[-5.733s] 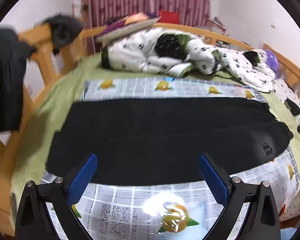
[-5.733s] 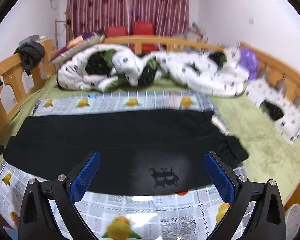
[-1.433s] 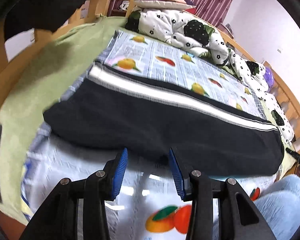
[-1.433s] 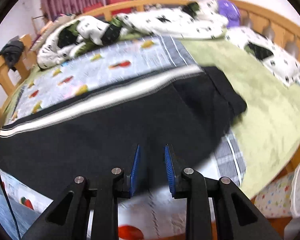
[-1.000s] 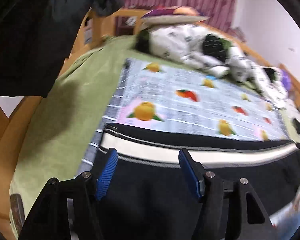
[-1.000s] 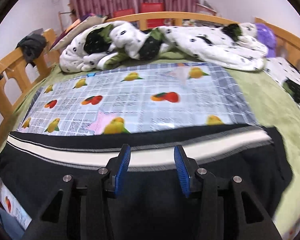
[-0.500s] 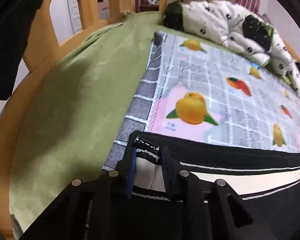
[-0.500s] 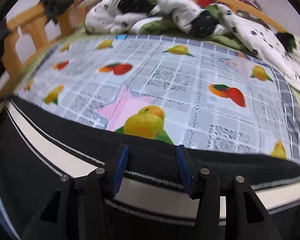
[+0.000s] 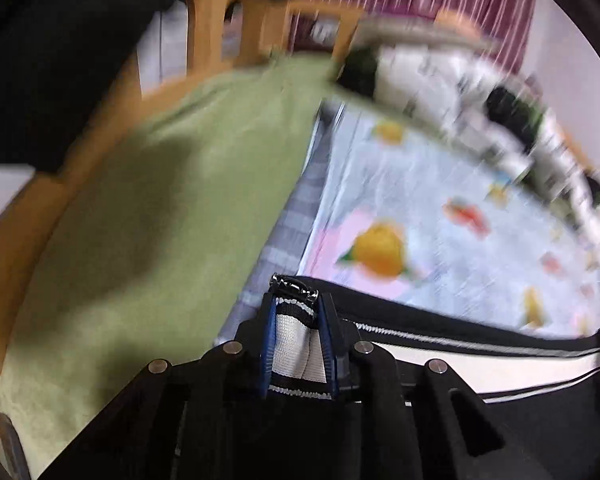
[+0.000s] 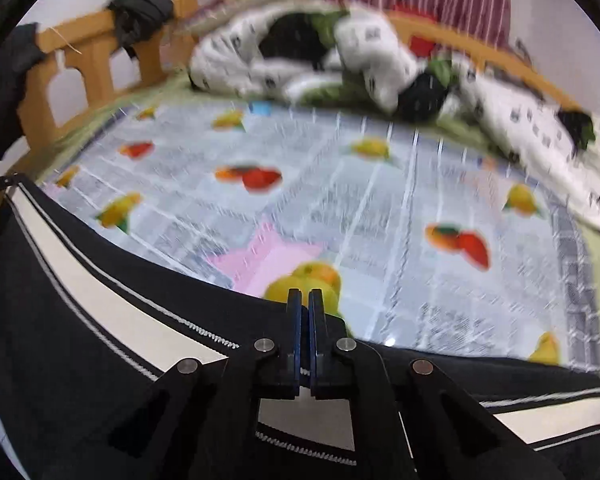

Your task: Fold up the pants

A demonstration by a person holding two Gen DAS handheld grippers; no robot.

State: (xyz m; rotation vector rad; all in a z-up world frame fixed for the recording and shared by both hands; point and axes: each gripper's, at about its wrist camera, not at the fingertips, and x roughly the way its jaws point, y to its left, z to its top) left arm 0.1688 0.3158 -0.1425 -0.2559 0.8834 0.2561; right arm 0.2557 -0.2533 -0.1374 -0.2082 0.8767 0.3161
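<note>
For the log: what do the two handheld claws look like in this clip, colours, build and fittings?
Both look alike. The left claw and right claw each have matte black angular linkage arms with round silver pivot screws, and flat fingers faced with blue ribbed pads. No cables, sleeves or printed markings on them are visible in either wrist view.

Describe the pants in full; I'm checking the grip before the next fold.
The pants are black knit-looking fabric with a wide white side stripe edged by thin white lines. They lie lengthwise across the near side of the fruit-print mat on the bed. The left hand-held gripper is shut on one end, pinching bunched white-striped fabric near a small dark metal clasp. The right hand-held gripper is shut on the far edge, further along. Waistband and cuffs cannot be told apart here.
</note>
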